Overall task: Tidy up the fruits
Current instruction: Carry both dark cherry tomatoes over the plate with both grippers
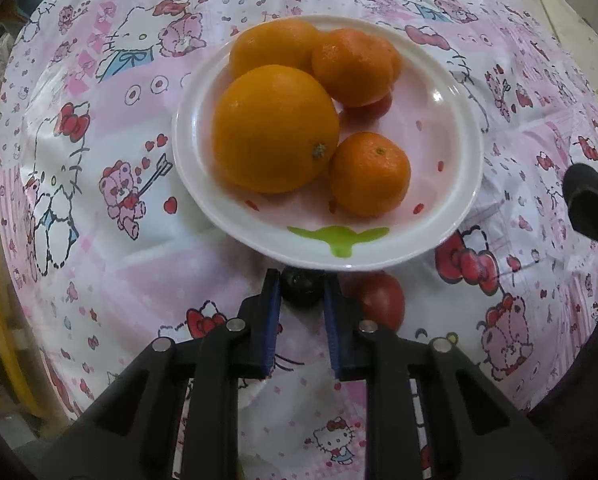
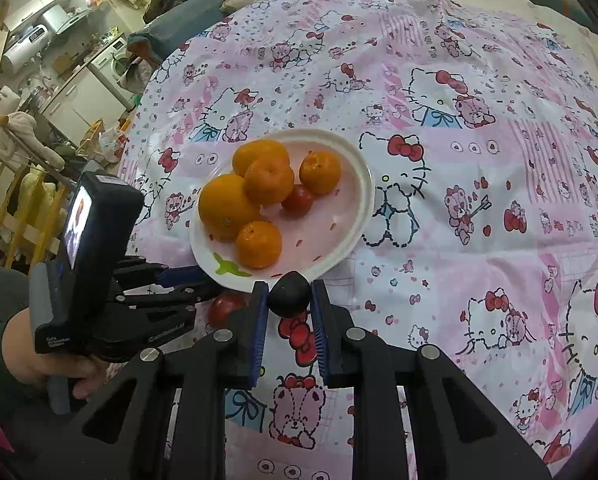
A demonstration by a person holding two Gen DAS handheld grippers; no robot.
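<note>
A white plate (image 1: 451, 216) (image 2: 355, 160) on the table holds two large oranges (image 1: 275, 128) (image 2: 225, 206), several mandarins (image 1: 369, 174) (image 2: 259, 244) and a small red tomato (image 2: 298, 199). My left gripper (image 1: 301, 286) is shut on a small black fruit (image 1: 302, 288) just short of the plate's near rim. My right gripper (image 2: 289, 294) is shut on another small black fruit (image 2: 289, 294), also at the plate's rim. A red tomato (image 1: 381, 298) (image 2: 227, 308) lies on the cloth beside the left fingers.
The round table wears a pink Hello Kitty cloth (image 2: 479, 152). The left gripper with its screen (image 2: 95, 240) and the holding hand show at the left in the right wrist view. Kitchen clutter lies beyond the table's far left edge.
</note>
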